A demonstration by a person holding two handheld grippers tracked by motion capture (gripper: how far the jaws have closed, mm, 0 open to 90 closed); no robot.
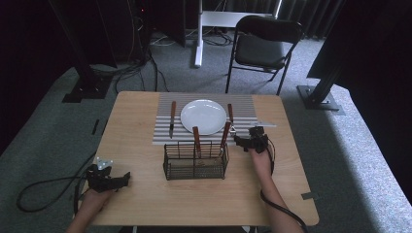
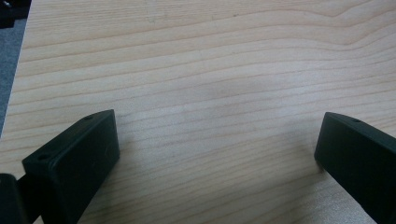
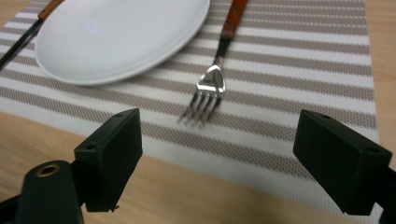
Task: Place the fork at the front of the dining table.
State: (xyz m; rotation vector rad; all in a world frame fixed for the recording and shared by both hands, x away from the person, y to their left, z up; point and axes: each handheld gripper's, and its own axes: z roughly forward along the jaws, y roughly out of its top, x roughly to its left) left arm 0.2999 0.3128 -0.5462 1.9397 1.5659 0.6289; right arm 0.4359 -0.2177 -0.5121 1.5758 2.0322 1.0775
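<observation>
Left gripper low at table's near-left corner, resting on or just above the wood, jaws wide apart w/ nothing between; in left gripper view, bare grain betw. the two pads.

Knife on left part of striped mat, wood handle at far end, dark blade toward person, long axis near-far, just beside plate. Plate white, mid-mat.

Wire basket on bare wood just in front of mat, centre of table. Two wood-handled utensils standing in it, handles up, right one tilted to the right.

Fork right of plate on mat. In high view: long axis roughly near-far, wood handle at far end, tines at near end close to mat's front edge, beside plate rim, not touching as far as can be told. In right gripper view: fork runs up-frame, slightly slanted, tines toward the camera, steel head lit, handle orange-brown.

Right gripper at mat's near-right corner, just short of tines, aimed at them. Jaws spread wide, holding nothing; tines lie between and beyond the pads, not touched.

Pale strip on table right of mat, can't tell what.
</observation>
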